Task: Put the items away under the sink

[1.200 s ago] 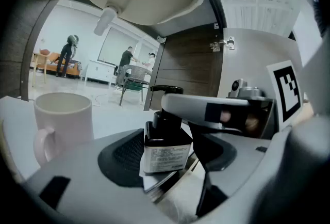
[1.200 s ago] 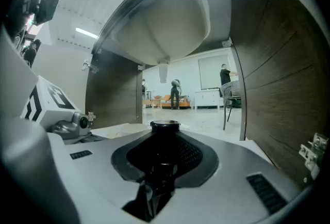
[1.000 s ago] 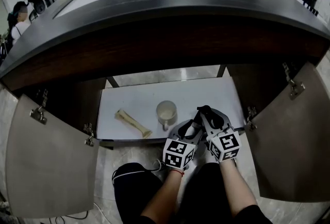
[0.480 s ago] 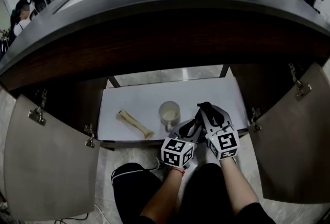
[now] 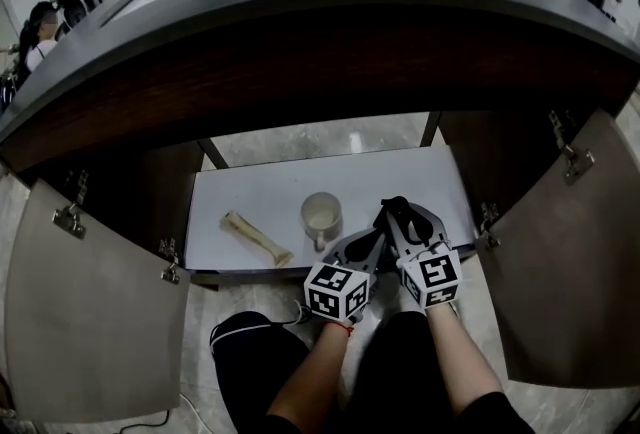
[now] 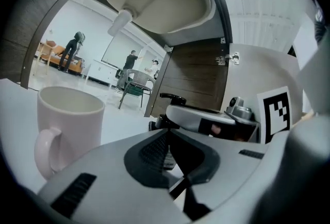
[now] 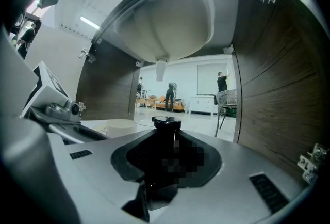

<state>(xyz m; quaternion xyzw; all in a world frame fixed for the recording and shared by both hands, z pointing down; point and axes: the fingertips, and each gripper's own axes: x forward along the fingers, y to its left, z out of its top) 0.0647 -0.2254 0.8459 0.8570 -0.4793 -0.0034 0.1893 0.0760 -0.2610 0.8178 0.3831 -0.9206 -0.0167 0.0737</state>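
Under the sink (image 7: 165, 11), the right gripper (image 5: 401, 220) clamps a dark bottle (image 5: 397, 208) at the shelf's (image 5: 260, 194) right, beside the mug (image 5: 322, 217), placing apparently underway, as the left gripper's (image 5: 376, 240) jaws, just closed empty, meet; release and withdrawal likely follow.

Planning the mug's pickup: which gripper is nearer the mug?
Left. Left gripper, jaws just closed empty, sits just right of the mug; right gripper, holding a bottle, is beyond it.
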